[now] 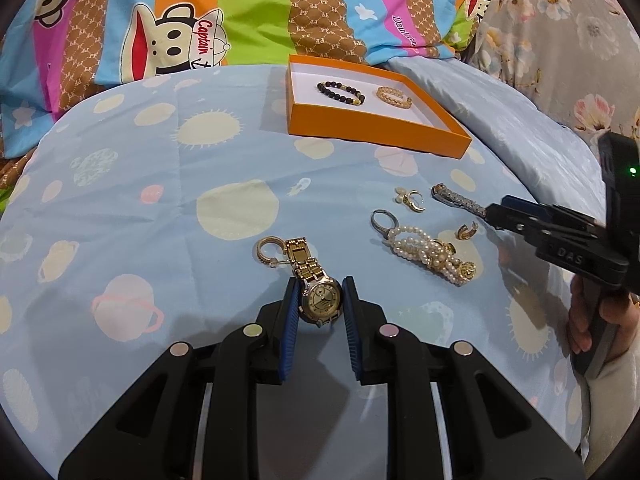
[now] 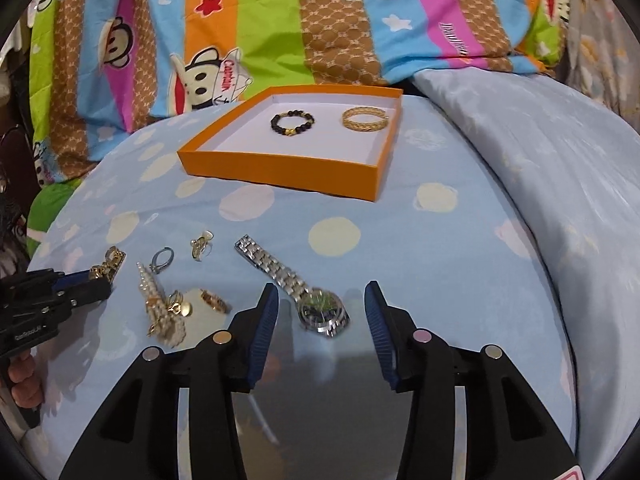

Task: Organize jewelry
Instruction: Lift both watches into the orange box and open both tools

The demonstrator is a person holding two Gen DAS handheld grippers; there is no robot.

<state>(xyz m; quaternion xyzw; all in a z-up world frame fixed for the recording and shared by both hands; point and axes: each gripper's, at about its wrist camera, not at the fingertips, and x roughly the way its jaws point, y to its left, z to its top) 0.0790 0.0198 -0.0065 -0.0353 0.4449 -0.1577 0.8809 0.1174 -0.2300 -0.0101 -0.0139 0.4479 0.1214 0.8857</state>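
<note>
The gold watch [image 1: 319, 300] is lying on the blue planet-print bedspread [image 1: 120, 208], its case sitting between the left gripper's [image 1: 320, 292] blue fingers [image 1: 291, 300], which are standing close on either side of it; whether they are pressing it cannot be told. A gold hoop earring [image 1: 267, 251] is resting against the watch's band. The silver watch [image 2: 296, 286] is lying between the right gripper's [image 2: 322, 296] fingers [image 2: 267, 304], which are spread wide and clear of it. Between the two watches a pearl bracelet [image 1: 430, 254], a silver hoop [image 1: 382, 221], a flower earring [image 1: 409, 198] and a small gold earring [image 1: 467, 231] are lying scattered. Farther back, the orange tray [image 1: 372, 130] is sitting on the bed, holding a dark beaded bracelet [image 1: 341, 93] and a gold braided bangle [image 1: 394, 97] side by side, apart. Behind it a striped cartoon quilt [image 1: 248, 12] is bunching up.
</note>
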